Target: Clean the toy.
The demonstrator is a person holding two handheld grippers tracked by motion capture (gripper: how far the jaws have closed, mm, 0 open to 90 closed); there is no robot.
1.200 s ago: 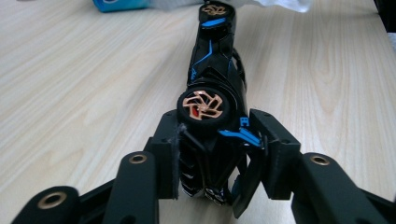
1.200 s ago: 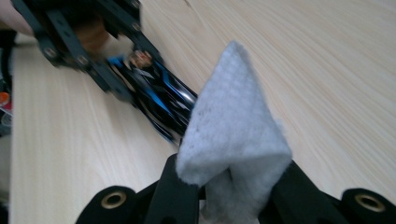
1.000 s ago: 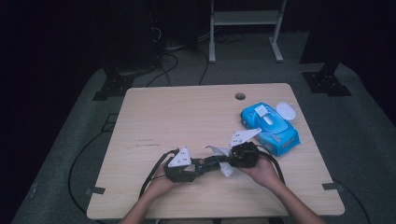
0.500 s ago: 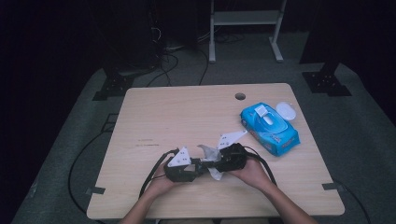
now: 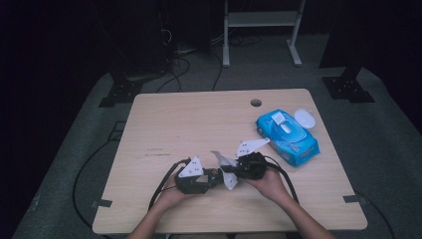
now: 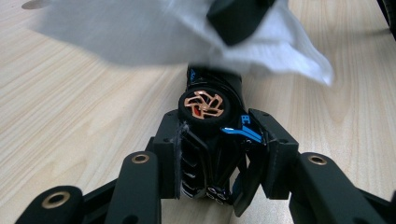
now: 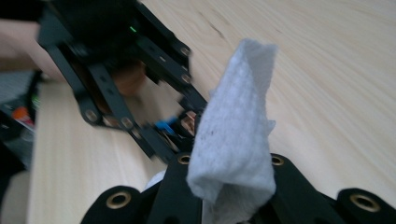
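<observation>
The right gripper (image 5: pixel 234 172) has slid inward from beside the blue wet-wipe packet (image 5: pixel 287 135) toward the left gripper (image 5: pixel 213 175), and its jaws have just been closing on the white textured wet wipe (image 7: pixel 233 135), which now stands pinched between them, its free end flapping upward. The left gripper's jaws clamp the small black toy car with copper-spoked wheels and blue trim (image 6: pixel 211 122) low over the pale wooden table (image 5: pixel 189 124), near its front edge. In the left gripper view the car's long axis runs straight out along the jaws, nose pointing away toward the wipe, which drapes over that far end. So the wipe lies directly ahead of the car, touching or just above it; I cannot tell which. The wiping stroke probably needs the right gripper to drag the cloth back along the car's length, not across.
</observation>
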